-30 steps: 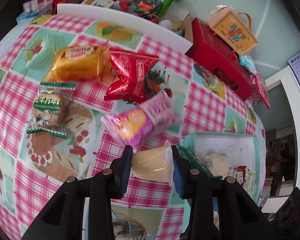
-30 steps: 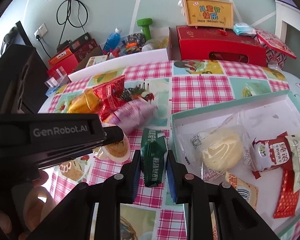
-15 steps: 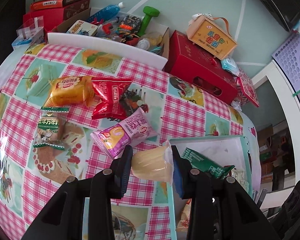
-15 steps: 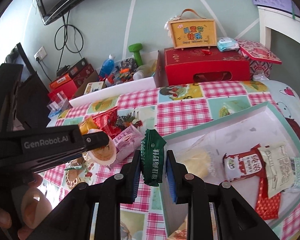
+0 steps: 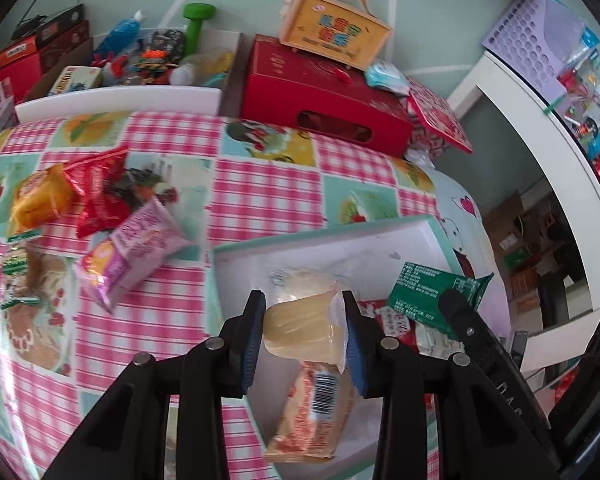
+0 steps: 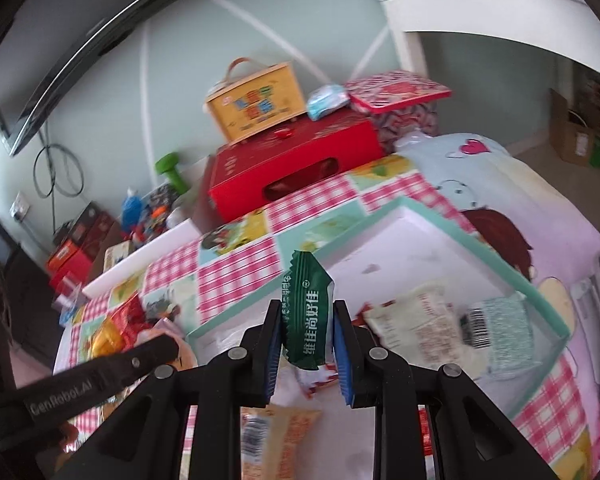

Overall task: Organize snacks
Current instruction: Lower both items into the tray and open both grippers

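Observation:
My left gripper is shut on a pale yellow jelly cup and holds it above the near left part of the teal-rimmed white box. My right gripper is shut on a green snack packet, also above the box; the packet shows in the left wrist view too. Several snack packets lie in the box. On the checked tablecloth to the left lie a pink packet, a red packet and an orange packet.
Beyond the table's far edge stand a red gift box with a yellow carry box on it, and a white tray of clutter with a green dumbbell. A white shelf stands at the right.
Both grippers have moved right and forward, from above the tablecloth to above the box, each still holding its snack. The snacks on the cloth have not moved.

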### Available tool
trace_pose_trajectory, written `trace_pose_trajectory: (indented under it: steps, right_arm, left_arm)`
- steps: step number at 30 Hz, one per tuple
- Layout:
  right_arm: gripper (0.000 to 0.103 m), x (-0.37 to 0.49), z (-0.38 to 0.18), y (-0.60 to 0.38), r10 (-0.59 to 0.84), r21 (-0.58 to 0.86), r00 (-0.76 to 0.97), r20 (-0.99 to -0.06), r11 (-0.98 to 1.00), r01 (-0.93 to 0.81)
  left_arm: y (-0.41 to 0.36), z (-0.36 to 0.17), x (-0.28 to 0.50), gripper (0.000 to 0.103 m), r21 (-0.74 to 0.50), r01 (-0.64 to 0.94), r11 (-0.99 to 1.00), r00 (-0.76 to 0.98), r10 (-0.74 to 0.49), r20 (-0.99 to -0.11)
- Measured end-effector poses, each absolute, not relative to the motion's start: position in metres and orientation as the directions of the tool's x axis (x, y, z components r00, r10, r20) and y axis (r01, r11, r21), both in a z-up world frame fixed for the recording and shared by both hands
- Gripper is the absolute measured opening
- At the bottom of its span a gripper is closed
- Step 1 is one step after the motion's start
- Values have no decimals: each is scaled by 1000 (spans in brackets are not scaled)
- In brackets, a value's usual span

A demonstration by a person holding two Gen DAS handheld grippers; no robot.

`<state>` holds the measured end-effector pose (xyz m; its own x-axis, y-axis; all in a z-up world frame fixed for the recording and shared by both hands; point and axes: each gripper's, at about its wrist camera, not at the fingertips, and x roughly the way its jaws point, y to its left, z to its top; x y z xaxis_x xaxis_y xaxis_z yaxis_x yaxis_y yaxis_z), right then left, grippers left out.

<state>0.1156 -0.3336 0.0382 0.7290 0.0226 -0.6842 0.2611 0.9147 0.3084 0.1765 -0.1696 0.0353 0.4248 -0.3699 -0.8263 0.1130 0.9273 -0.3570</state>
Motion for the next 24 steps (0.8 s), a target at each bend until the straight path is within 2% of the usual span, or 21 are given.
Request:
trace_pose_trajectory:
  steps: [13,14,15,17,19,22,23,24]
  right_arm:
    - [26,109,34,-367,-22,324,727,-686,886,332]
    - [27,109,33,-368,-20,327,724,-689,883,336]
    - [28,110,32,-369,-18,329,719,-695,881,340]
    - [28,110,29,-371,-12,335,710,-704,876,347]
    - [29,110,28,-373,-17,336,704,-710,870,360]
    - [45,110,24,-375,-29,328,687,-726,864,383]
    - [59,111,23,-376,-34,322,678,-734,862,392]
    - [64,111,21,-376,-38,316,671,-740,862,397]
  left_arm:
    - [-219,11,171,40,-357,182,916,344,-399,-850]
    - [-218,11,172,44,-366,177,914,340,-406,-848]
    - [-217,11,172,55,-375,174,910,337,-413,-846]
    - [-214,13,173,65,-379,163,911,343,-413,-844]
    - [-210,15,173,66,-377,157,913,349,-409,-843]
    - [-205,17,172,67,-362,141,921,358,-389,-849]
    - [-203,17,173,72,-356,132,925,361,-379,-852]
    - [-201,17,173,77,-349,121,929,364,-369,-855]
